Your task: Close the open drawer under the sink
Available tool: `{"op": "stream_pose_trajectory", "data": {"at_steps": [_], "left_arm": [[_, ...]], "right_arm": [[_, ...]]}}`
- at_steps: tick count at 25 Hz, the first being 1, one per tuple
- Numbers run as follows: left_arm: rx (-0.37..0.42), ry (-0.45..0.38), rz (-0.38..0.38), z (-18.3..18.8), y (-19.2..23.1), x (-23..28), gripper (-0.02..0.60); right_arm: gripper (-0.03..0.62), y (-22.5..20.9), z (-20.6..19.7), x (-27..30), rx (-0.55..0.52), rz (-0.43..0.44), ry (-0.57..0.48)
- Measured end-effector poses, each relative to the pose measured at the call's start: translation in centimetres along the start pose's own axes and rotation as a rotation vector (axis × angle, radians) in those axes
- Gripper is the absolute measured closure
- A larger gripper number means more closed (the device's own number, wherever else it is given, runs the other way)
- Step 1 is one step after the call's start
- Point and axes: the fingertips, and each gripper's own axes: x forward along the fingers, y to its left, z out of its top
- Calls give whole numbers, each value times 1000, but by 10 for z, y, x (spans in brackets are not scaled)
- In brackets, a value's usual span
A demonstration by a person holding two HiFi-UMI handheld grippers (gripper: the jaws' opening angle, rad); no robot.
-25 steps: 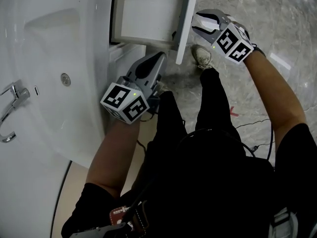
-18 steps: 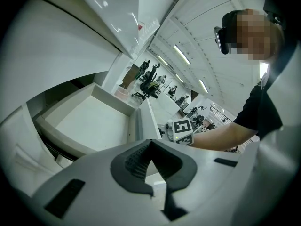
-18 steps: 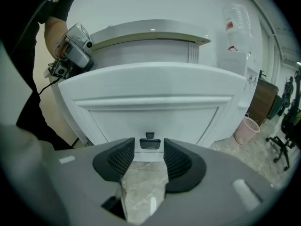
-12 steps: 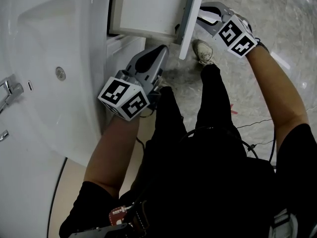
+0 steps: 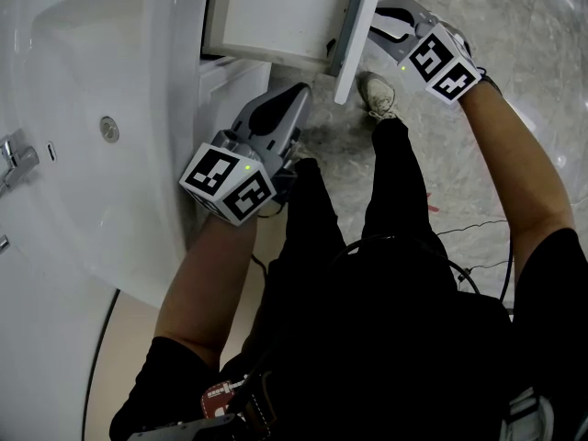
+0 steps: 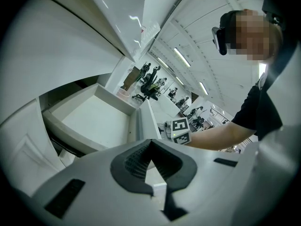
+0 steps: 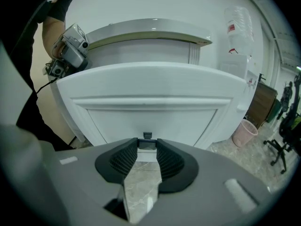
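**White drawer stands open, right gripper on its handle**

We see the drawer (image 5: pixel 271 12) pulled well out from under the sink (image 5: pixel 92 108), its inside bare. Our right gripper (image 5: pixel 374 28) sits at the drawer's front panel. Its jaws have just been closing around the small handle (image 7: pixel 147 136) there. The tips appear to pinch it, which we judge gives a firm hold for pushing the drawer home. Our left gripper (image 5: pixel 296 97) hangs just beside the drawer's near corner, jaws together and holding nothing. We think it is kept out of the drawer's path. The closing push is not yet made.
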Motion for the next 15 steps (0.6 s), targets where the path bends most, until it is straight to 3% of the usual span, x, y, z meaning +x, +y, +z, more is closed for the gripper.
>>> {"op": "stream_pose_trajectory", "data": {"at_steps": [15], "left_arm": [[27,-28,24,-22,-14,-7,584]], "right_arm": [[470,1,7,6,6,-14,-33]]}}
